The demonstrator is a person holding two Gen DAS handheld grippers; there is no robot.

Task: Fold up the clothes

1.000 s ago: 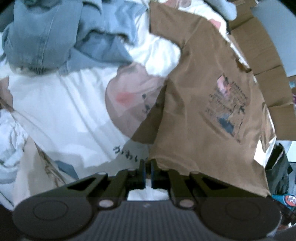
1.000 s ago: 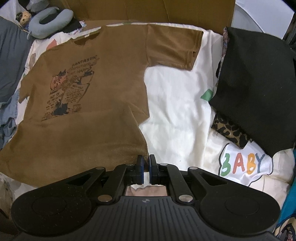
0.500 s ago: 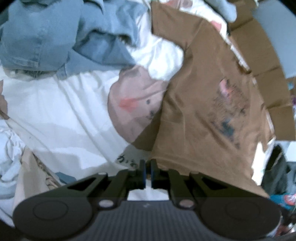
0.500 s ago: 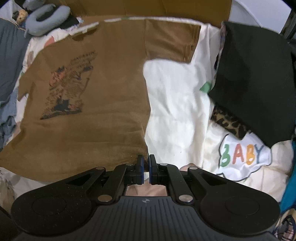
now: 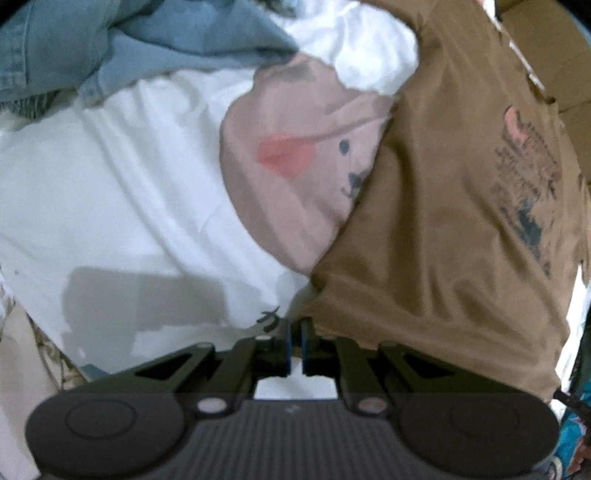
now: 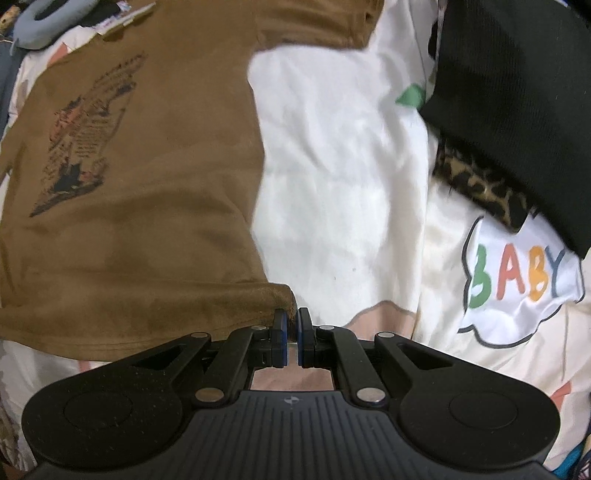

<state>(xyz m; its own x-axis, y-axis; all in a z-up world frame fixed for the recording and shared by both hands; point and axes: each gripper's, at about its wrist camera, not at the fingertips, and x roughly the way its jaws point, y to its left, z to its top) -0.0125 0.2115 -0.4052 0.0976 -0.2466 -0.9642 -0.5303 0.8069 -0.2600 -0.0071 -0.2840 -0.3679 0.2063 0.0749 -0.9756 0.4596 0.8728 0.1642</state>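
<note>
A brown T-shirt [image 5: 443, 203] with a printed picture on its chest lies spread on a white bedsheet [image 5: 129, 184]. My left gripper [image 5: 294, 325] is shut at the shirt's hem corner, with brown cloth meeting its fingertips. In the right wrist view the same T-shirt [image 6: 147, 184] fills the left half. Its other hem corner is pinched between the blue pads of my shut right gripper [image 6: 291, 321]. Both grippers point steeply down, close above the sheet.
A heap of denim clothes [image 5: 110, 44] lies at the far left. A black garment [image 6: 517, 92] on a leopard-print cloth [image 6: 480, 192] sits at the right, above a "BABY" print [image 6: 517, 280]. A grey-blue neck pillow [image 6: 48, 22] and cardboard [image 5: 546, 48] border the far side.
Both grippers have sunk toward the bed with the hem held. The lifted lower part of the shirt has come down and lies flatter, and the sheet looks closer.
</note>
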